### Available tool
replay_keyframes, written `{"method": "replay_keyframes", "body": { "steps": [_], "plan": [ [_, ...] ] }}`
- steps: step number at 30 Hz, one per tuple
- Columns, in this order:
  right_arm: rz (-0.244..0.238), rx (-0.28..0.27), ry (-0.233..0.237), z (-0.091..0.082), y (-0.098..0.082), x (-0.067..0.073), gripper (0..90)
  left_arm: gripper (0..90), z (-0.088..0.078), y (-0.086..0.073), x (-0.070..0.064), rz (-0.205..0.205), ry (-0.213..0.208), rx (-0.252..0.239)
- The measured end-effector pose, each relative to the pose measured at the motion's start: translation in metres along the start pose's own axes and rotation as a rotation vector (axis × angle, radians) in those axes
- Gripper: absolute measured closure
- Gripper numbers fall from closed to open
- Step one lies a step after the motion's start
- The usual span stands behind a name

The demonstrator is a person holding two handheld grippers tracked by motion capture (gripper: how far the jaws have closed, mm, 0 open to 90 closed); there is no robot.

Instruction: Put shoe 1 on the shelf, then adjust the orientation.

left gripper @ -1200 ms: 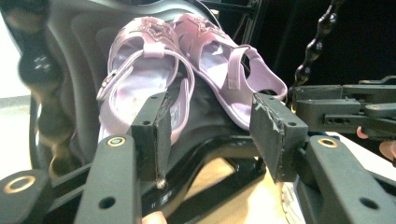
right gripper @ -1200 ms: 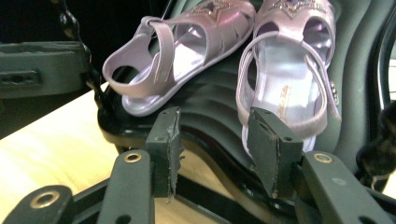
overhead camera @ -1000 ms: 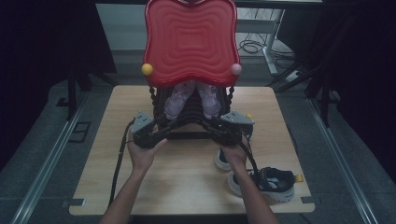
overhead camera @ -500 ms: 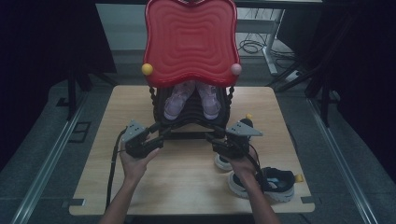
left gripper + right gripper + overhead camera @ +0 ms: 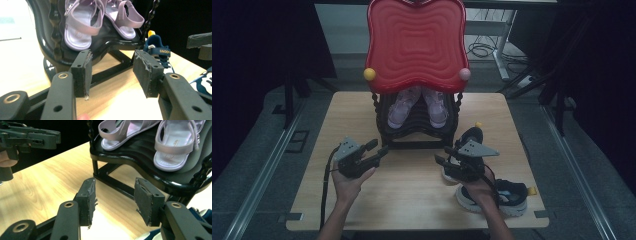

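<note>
A pair of lilac sandals (image 5: 417, 107) sits on the black lower shelf (image 5: 384, 132) of a small rack with a red wavy top (image 5: 414, 45). In the left gripper view the sandals (image 5: 82, 27) lie just beyond the jaws. My left gripper (image 5: 378, 149) hovers in front of the rack's left foot, open with nothing in it (image 5: 112, 67). My right gripper (image 5: 443, 156) stands open in front of the rack's right side, also with nothing in it (image 5: 115, 195). A navy sneaker (image 5: 473, 136) stands behind the right gripper, and its mate (image 5: 507, 196) lies by the right wrist.
The rack stands at the back middle of the wooden table (image 5: 412, 190). Yellow (image 5: 369, 74) and pink (image 5: 465, 74) knobs stick out at the red top's lower corners. Cables trail from both grippers toward the near edge. Dark floor and metal rails surround the table.
Both grippers have drawn back from the rack's base toward the near edge of the table, the left one also drifting left. Their jaws stay apart.
</note>
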State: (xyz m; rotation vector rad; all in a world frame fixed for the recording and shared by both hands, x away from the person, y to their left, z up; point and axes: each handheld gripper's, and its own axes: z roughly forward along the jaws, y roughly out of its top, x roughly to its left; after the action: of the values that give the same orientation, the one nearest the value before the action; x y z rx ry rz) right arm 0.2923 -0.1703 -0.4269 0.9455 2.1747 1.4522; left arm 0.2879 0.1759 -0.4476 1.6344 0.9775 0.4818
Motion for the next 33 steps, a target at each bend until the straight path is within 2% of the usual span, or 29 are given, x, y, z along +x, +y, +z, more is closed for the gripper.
{"method": "replay_keyframes", "body": {
  "steps": [4, 10, 14, 20, 27, 33],
  "plan": [
    [0.005, 0.007, 0.024, -0.006, -0.005, 0.003, 55.2, 49.8, -0.004, -0.008, 0.002, -0.018, -0.010, 0.019],
    [-0.018, 0.019, 0.044, -0.012, -0.009, 0.006, 59.0, 49.8, -0.009, -0.016, 0.002, -0.017, -0.015, 0.051],
    [-0.012, 0.036, 0.061, -0.013, -0.015, 0.008, 60.6, 49.8, -0.015, -0.021, 0.003, -0.013, -0.001, 0.070],
    [-0.021, 0.046, 0.075, -0.012, -0.016, 0.014, 61.2, 50.0, -0.021, -0.022, 0.007, -0.024, -0.004, 0.071],
    [-0.031, 0.050, 0.068, -0.014, -0.017, 0.014, 60.8, 48.6, -0.024, -0.020, 0.003, -0.011, -0.017, 0.071],
    [-0.028, 0.056, 0.058, -0.018, -0.021, 0.011, 61.2, 47.5, -0.018, -0.022, 0.001, -0.009, -0.029, 0.095]
  ]
}}
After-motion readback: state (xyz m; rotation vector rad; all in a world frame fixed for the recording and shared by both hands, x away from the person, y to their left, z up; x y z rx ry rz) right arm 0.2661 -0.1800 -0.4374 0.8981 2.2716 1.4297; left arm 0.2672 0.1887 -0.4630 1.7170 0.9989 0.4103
